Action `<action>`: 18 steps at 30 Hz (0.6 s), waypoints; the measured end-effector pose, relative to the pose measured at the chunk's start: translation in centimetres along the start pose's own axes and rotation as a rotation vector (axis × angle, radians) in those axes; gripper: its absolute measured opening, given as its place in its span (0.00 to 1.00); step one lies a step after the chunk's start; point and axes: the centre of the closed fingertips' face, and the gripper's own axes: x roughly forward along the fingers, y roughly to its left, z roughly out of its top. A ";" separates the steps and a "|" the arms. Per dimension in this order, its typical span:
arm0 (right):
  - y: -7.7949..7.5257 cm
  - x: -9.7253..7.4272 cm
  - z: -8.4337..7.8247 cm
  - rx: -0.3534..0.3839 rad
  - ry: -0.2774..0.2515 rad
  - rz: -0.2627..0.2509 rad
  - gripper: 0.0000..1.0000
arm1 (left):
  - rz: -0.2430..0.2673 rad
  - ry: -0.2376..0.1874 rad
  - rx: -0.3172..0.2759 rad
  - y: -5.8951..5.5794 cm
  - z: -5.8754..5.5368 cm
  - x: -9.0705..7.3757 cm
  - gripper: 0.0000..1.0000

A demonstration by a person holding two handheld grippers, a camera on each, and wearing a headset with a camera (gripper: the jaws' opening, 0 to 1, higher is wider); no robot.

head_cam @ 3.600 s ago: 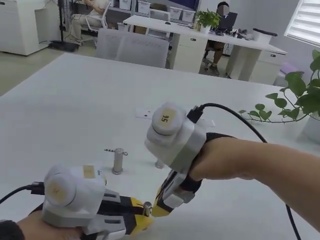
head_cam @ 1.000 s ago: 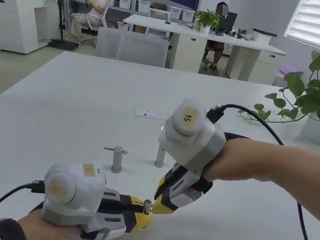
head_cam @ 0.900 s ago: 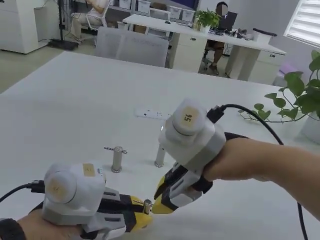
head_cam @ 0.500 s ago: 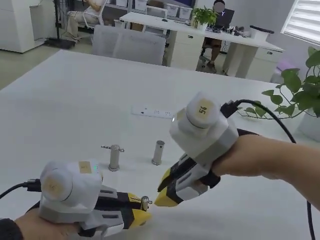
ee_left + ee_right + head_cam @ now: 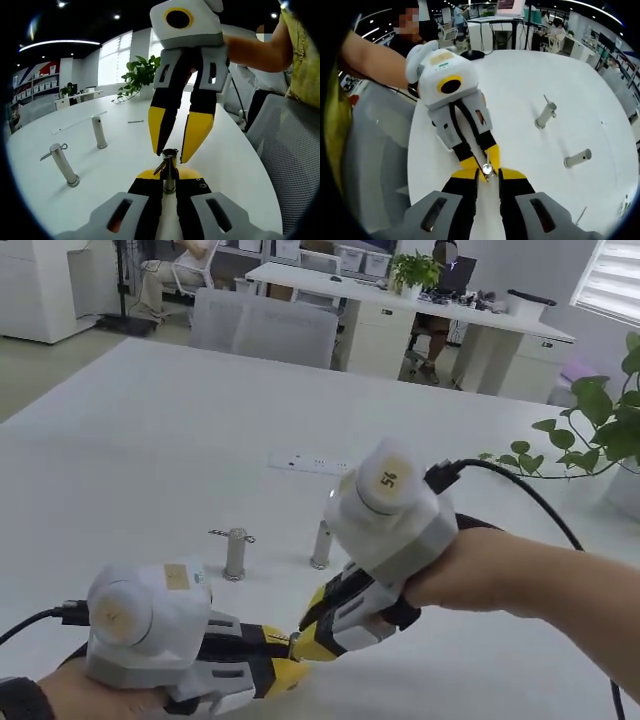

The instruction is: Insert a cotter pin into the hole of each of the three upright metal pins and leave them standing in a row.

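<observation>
My left gripper (image 5: 283, 656) (image 5: 169, 177) is low at the front, shut on a short metal pin (image 5: 170, 171) held upright. A thin cotter pin (image 5: 159, 168) sticks out of that pin's side near its top. My right gripper (image 5: 304, 644) (image 5: 172, 151) (image 5: 489, 176) faces it with the jaws a little apart, its yellow fingertips (image 5: 196, 131) on either side of the pin's head (image 5: 487, 169). On the table farther off stand a metal pin with a cotter pin through it (image 5: 235, 553) (image 5: 64, 164) (image 5: 545, 115) and a plain metal pin (image 5: 321, 544) (image 5: 99, 131) (image 5: 577, 158).
The white table (image 5: 150, 440) stretches far ahead. A white power strip (image 5: 305, 463) lies beyond the pins, and a loose cotter pin (image 5: 135, 121) lies on the table. A potted plant (image 5: 600, 430) stands at the right edge. Desks and seated people fill the room behind.
Half a second ago the right gripper's tips stood a little to the right of the held pin; now they are back around its head. The head camera has shifted slightly.
</observation>
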 end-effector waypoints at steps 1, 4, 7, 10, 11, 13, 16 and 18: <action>0.1 0.1 0.0 0.002 -0.002 0.001 0.17 | 0.000 0.001 0.002 0.0 0.0 0.0 0.07; 0.2 0.2 0.2 0.007 -0.015 -0.001 0.17 | 0.002 0.002 0.001 0.0 0.0 0.0 0.07; 0.1 0.3 0.3 0.005 -0.019 -0.006 0.15 | 0.003 0.003 0.002 0.0 0.0 0.0 0.07; 0.0 0.4 0.3 -0.002 -0.028 -0.014 0.13 | 0.004 0.004 0.002 0.0 0.0 0.0 0.07; 0.0 0.4 0.2 -0.004 -0.026 -0.015 0.12 | 0.004 0.003 0.003 0.0 0.0 0.0 0.07; 0.1 0.4 0.2 -0.009 -0.025 -0.014 0.12 | 0.005 0.004 0.001 0.0 0.0 0.0 0.07; 0.1 0.5 0.2 -0.012 -0.029 -0.017 0.11 | 0.006 0.004 0.002 0.0 -0.1 0.0 0.07; 0.0 0.5 0.1 -0.012 -0.030 -0.018 0.11 | 0.005 0.006 0.004 0.0 -0.1 -0.1 0.07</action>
